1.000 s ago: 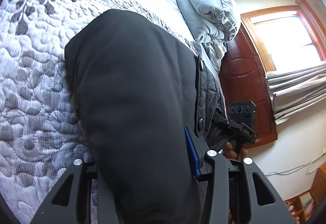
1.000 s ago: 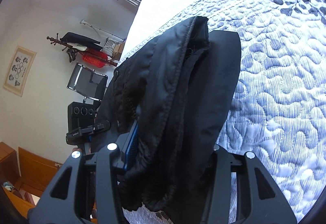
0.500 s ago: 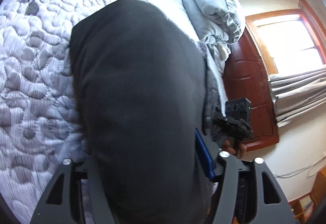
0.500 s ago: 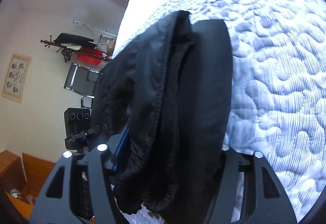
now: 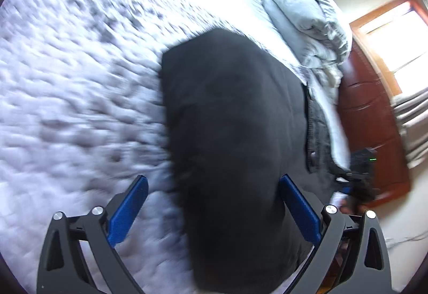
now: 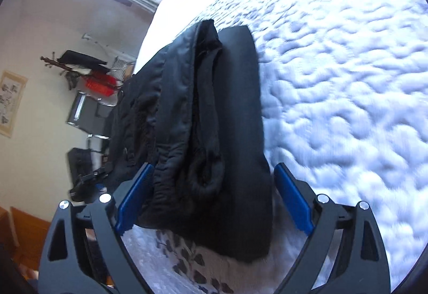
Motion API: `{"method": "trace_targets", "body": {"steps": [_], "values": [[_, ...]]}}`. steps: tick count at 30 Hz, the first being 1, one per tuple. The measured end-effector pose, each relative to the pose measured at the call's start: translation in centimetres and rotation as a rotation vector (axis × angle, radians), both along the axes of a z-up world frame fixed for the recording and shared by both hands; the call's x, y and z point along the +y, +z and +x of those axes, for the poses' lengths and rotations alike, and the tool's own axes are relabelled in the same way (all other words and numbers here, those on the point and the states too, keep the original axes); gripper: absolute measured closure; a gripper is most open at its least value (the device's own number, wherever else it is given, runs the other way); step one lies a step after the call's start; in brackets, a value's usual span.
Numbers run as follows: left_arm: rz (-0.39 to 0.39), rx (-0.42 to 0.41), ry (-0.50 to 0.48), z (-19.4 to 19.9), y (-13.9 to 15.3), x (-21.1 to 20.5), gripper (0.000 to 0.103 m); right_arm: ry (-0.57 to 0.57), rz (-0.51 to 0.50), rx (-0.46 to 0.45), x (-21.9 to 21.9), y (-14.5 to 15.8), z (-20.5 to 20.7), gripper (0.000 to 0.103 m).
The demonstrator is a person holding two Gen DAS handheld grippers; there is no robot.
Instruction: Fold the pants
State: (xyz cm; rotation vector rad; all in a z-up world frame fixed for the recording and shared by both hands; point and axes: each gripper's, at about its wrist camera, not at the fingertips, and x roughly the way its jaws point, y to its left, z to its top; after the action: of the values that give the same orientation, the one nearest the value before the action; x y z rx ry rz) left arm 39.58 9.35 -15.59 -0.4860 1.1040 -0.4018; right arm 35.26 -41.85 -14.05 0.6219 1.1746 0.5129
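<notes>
Black pants (image 5: 230, 117), folded into a thick bundle, lie on the quilted bed cover (image 5: 67, 96). My left gripper (image 5: 213, 179) straddles their near end. Its jaws are opening, and the blue pads (image 5: 131, 203) stand wide apart without pressing on the cloth. In the right wrist view the pants (image 6: 235, 117) show their gathered waistband and folded layers. My right gripper (image 6: 213, 168) also has its jaws opening, with the bundle loose between its pads (image 6: 294, 200). Each gripper appears small and blurred in the other's view, the right gripper (image 5: 361, 176) and the left gripper (image 6: 83, 176).
A folded grey duvet (image 5: 302, 18) is piled at the bed's far end, beside dark red wooden panelling (image 5: 371, 117). Past the bed's edge stand a chair (image 6: 85, 112), a rack of clothes (image 6: 80, 64) and a wall picture (image 6: 10, 104).
Both grippers went from shut on the pants to wide open and drew back a little. The pants have dropped out of the pads and rest on the bed.
</notes>
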Motion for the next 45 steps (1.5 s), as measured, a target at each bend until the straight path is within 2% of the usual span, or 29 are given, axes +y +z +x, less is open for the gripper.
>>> {"method": "trace_targets", "body": {"steps": [2, 4, 8, 10, 14, 17, 21, 29, 32, 36, 45], "values": [[0.078, -0.054, 0.025, -1.7, 1.5, 0.1, 0.004, -0.029, -0.061, -0.031, 0.0, 1.0, -1.2, 0.011], [0.111, -0.108, 0.058, -3.7, 3.0, 0.4, 0.004, -0.073, -0.098, -0.072, -0.9, 2.2, -2.6, 0.011], [0.091, -0.148, 0.119, -6.6, 5.5, 0.8, 0.004, -0.133, 0.042, -0.081, -3.2, 3.4, -4.2, 0.011], [0.124, -0.201, 0.116, -8.0, 7.3, -0.1, 0.004, -0.149, 0.034, -0.137, -3.3, 5.5, -5.7, 0.011], [0.225, -0.266, 0.086, -10.7, 10.6, -3.0, 0.004, -0.145, -0.089, -0.22, -1.8, 9.1, -8.7, 0.007], [0.233, -0.261, 0.062, -12.4, 11.8, -4.9, 0.004, -0.152, -0.237, -0.269, 0.7, 11.4, -11.2, 0.006], [0.317, -0.271, 0.106, -14.6, 12.7, -6.5, 0.004, -0.171, -0.439, -0.309, 4.1, 12.7, -14.4, 0.006], [0.416, -0.275, 0.156, -17.3, 13.3, -6.9, 0.004, -0.159, -0.585, -0.33, 6.7, 13.3, -18.0, 0.004], [0.426, -0.297, 0.15, -18.6, 13.4, -7.1, 0.004, -0.149, -0.618, -0.329, 7.5, 13.8, -19.3, 0.004], [0.393, -0.274, 0.152, -19.7, 13.4, -7.3, 0.004, -0.147, -0.631, -0.33, 8.0, 13.9, -20.4, 0.004], [0.412, -0.265, 0.121, -21.0, 13.6, -8.4, 0.004, -0.129, -0.652, -0.309, 9.1, 14.2, -21.6, 0.004]]}}
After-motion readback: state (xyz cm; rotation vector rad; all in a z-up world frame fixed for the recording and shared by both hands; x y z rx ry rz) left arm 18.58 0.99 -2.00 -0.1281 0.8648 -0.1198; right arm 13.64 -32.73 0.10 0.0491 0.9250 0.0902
